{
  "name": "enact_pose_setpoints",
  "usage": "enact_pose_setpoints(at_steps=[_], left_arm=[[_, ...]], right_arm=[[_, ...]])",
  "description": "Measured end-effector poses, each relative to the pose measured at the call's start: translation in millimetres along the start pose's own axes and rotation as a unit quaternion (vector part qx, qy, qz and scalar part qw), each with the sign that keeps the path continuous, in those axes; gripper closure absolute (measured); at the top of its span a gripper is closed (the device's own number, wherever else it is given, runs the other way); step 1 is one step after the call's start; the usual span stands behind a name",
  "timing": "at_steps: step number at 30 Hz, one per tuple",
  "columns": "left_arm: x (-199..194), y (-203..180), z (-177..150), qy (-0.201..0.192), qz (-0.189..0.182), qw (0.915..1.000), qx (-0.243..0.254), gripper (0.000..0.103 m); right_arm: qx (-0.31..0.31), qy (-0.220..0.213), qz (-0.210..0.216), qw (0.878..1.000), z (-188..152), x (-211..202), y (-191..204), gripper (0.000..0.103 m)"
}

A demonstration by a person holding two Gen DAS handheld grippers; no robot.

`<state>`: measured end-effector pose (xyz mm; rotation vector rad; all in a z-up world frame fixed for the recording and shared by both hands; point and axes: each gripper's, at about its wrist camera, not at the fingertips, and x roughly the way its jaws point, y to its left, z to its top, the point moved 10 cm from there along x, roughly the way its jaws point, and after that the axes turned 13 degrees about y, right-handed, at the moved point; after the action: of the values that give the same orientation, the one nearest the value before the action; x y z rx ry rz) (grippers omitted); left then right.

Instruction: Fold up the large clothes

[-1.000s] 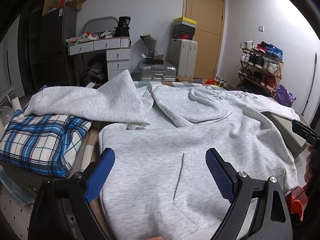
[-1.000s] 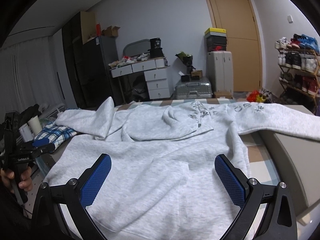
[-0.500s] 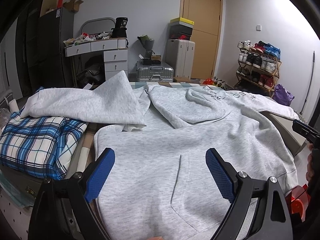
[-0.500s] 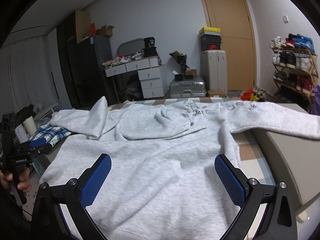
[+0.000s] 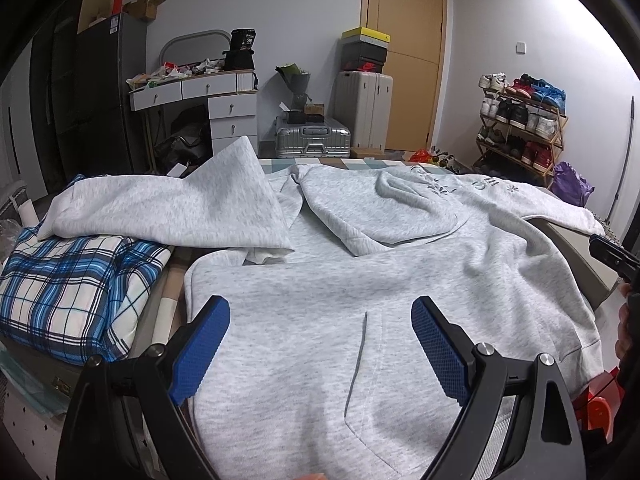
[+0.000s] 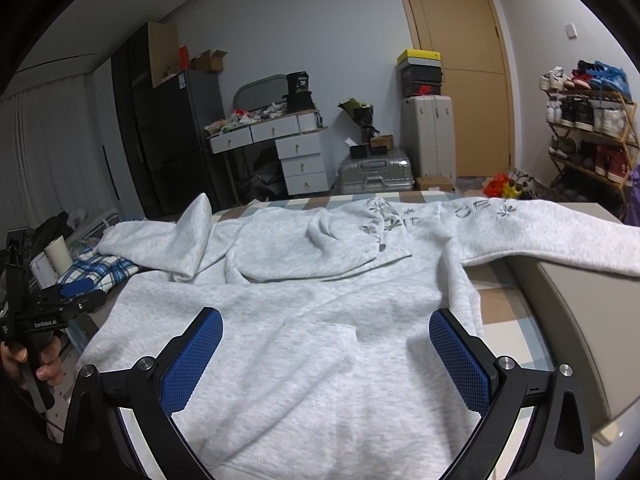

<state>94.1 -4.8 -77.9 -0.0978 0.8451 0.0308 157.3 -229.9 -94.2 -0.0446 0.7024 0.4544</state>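
Across the last second almost nothing has changed: the grey hoodie (image 5: 360, 288) lies where it lay, spread front-up over the bed (image 6: 508, 312) with its hem toward the two grippers, and only the framing has drifted a little in both wrist views. By my reading the fold has not begun and the person is lining up over the hem for a first grab. The hood (image 6: 312, 248) lies flopped forward onto the chest, one sleeve (image 5: 168, 212) is doubled back over a blue plaid pillow (image 5: 68, 288), and the other sleeve (image 6: 540, 240) stretches out across a beige block at the bed's far side. The left gripper (image 5: 320, 344) hovers over the pouch pocket (image 5: 384, 380) with its fingers released and spread wide, nothing between them; the right gripper (image 6: 326, 360) is the same, fingers apart and clear of the cloth. Several things stay out of sight: the hem itself is cut off by the lower edge and the gripper frames in both views, so its corners cannot be placed; the cuff of the doubled sleeve is buried in its own fold; the printed lettering near the shoulders is too distorted to read; and the far sleeve's end runs out of frame.
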Motion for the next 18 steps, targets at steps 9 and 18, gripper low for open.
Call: enact_pose_setpoints(at_steps=[9, 18], left_arm=[[6, -6, 10, 0.005, 0.001, 1.0000, 0.007, 0.013], [15, -5, 19, 0.008, -0.011, 0.9999, -0.008, 0.013]], right_arm=[[0.027, 0.001, -0.011, 1.000, 8, 3, -24, 0.000], [0.095, 0.001, -0.101, 0.990, 30, -6, -98, 0.000]])
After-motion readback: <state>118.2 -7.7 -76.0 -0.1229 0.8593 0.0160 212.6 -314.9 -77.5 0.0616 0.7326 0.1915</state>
